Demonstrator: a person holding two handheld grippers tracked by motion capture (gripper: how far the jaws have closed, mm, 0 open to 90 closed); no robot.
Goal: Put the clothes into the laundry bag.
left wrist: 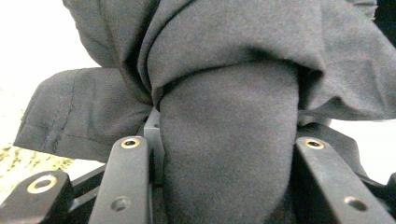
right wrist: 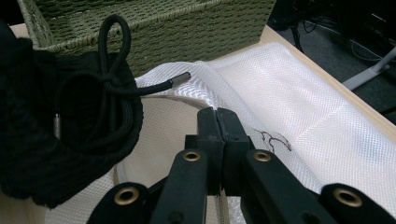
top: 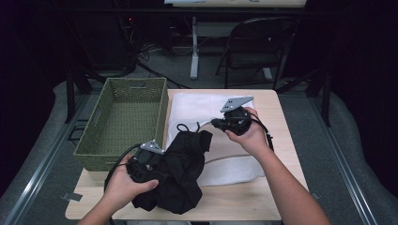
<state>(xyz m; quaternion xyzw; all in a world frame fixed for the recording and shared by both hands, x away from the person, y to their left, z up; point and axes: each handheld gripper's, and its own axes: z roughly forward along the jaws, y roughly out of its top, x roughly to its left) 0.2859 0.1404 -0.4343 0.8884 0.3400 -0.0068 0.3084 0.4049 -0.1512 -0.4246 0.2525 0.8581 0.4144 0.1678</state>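
Note:
A black garment (top: pixel 185 164) with a black drawstring (top: pixel 183 127) lies bunched on the near left of the table, partly over a white mesh bag (top: pixel 197 105). My left gripper (top: pixel 162 173) is shut on a thick fold of the garment (left wrist: pixel 224 56), which bulges up between its two jaws (left wrist: pixel 224 149). My right gripper (top: pixel 213 123) is over the bag's middle and points left. Its jaws meet (right wrist: pixel 217 114), pinching the bag's raised rim (right wrist: pixel 187 93). The drawstring's loop and metal tip (right wrist: pixel 114 60) hang just beyond them, beside the garment (right wrist: pixel 42 140).
A green woven basket (top: pixel 162 112) stands on the table's far left, right beside the bag (right wrist: pixel 299 107); its wall (right wrist: pixel 154 32) is close behind the drawstring. Bare wooden tabletop (top: pixel 281 140) shows at the right. A folding chair (top: pixel 258 42) and cables are on the floor beyond.

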